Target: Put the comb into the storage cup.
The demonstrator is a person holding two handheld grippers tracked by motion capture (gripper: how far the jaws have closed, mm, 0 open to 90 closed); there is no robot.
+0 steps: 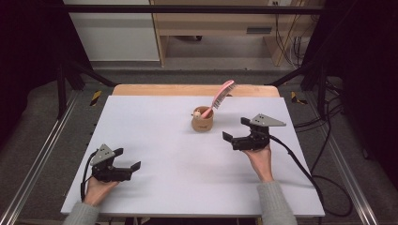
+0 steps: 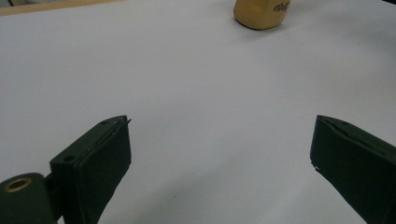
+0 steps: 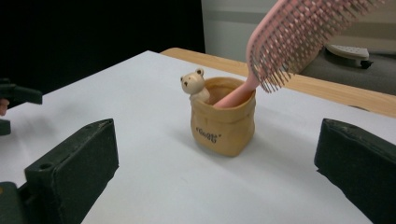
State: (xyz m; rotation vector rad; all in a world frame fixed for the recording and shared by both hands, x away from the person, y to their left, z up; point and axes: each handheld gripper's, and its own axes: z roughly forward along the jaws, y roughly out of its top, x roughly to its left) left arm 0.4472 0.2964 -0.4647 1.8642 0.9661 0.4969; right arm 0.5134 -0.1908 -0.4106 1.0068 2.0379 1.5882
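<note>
At the near left of the white table [image 1: 155, 187], the left gripper [image 1: 127, 159] is held low over the bare surface, its jaws spread wide apart with nothing between them; from the left gripper view only blank tabletop lies ahead, with the base of the tan holder [image 2: 262, 14] well off at the far edge of the frame. Farther in and to the right, the right gripper [image 1: 236, 129] is held just above the table, jaws likewise wide apart and empty, and is pointed toward the holder [image 1: 202, 119], which stands upright near the middle of the table, toward its far side. A small bear figure [image 3: 195, 85] is seen on the holder's rim, and a pink hairbrush [image 3: 299, 39] is stood in it handle down, its bristled head leaning up and away to the far right. The step in hand is judged to be an approach by the right gripper, with nothing yet grasped. The next move is judged to call for the jaws to be raised to the brush's handle just above the rim and closed on it without the light holder being tipped.
</note>
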